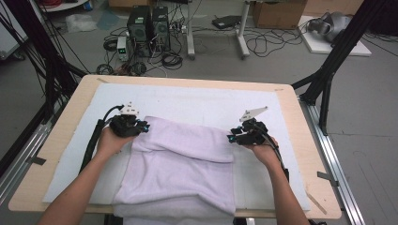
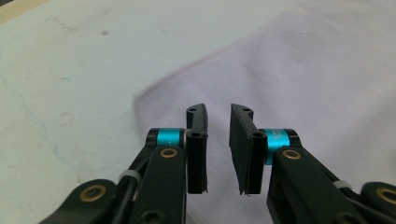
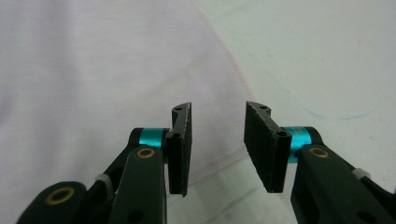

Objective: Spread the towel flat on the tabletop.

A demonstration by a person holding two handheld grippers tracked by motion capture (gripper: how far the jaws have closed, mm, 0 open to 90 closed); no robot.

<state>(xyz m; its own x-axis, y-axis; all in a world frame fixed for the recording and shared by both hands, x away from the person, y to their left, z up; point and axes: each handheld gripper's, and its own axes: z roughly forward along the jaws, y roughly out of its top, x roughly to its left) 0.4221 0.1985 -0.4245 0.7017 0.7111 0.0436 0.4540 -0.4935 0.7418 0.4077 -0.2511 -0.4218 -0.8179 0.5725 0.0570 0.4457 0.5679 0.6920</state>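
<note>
Table (image 1: 300, 140) of pale wood carries a white mat (image 1: 197, 101), and on that mat lies a lilac towel (image 1: 183, 164), folded over, its near edge hanging past the table's front. Left gripper (image 1: 141, 127) sits at the towel's far left corner, right gripper (image 1: 233, 137) at its far right corner; both sets of jaws stand apart with nothing between them.

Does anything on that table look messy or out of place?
Mildly. The lavender towel is folded unevenly: its top layer sits askew, and its near edge droops over the front of the table. Both grippers, left and right, have open jaws holding nothing. Nothing looks spilled or damaged.
</note>
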